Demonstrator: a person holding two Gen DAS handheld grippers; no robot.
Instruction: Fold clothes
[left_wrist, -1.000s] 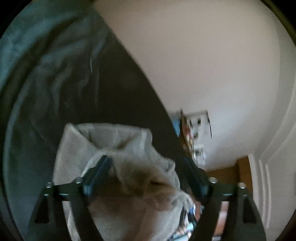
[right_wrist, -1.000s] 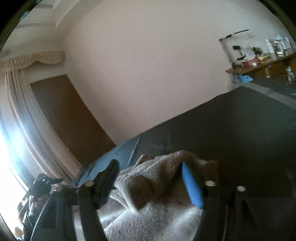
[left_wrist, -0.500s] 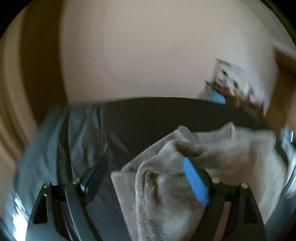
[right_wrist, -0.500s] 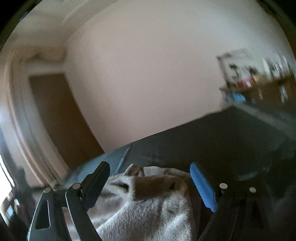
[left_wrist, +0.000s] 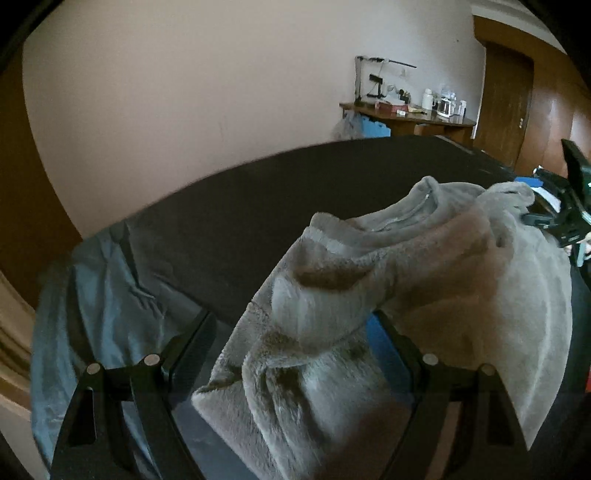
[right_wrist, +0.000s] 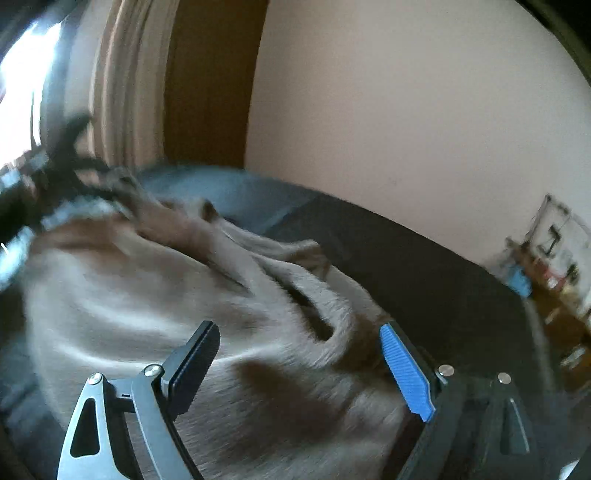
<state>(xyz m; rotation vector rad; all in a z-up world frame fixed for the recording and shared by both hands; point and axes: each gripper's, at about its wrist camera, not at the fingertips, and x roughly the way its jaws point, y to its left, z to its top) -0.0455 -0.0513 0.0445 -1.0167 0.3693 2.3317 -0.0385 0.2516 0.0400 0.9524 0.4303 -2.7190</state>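
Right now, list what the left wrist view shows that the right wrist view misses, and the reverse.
Left wrist only: the wooden door, and the desk's kettle and white bottle in sharp detail. Right wrist only: the curtain beside the bright window. Shared: the grey fleece garment on the dark bed cover, the blue sheet, and the cluttered desk, blurred on the right.

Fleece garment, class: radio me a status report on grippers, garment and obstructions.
Left gripper and right gripper both open, fleece between jaws. Grey fleece garment bunched on dark bed, unfolded. Nothing in the way.
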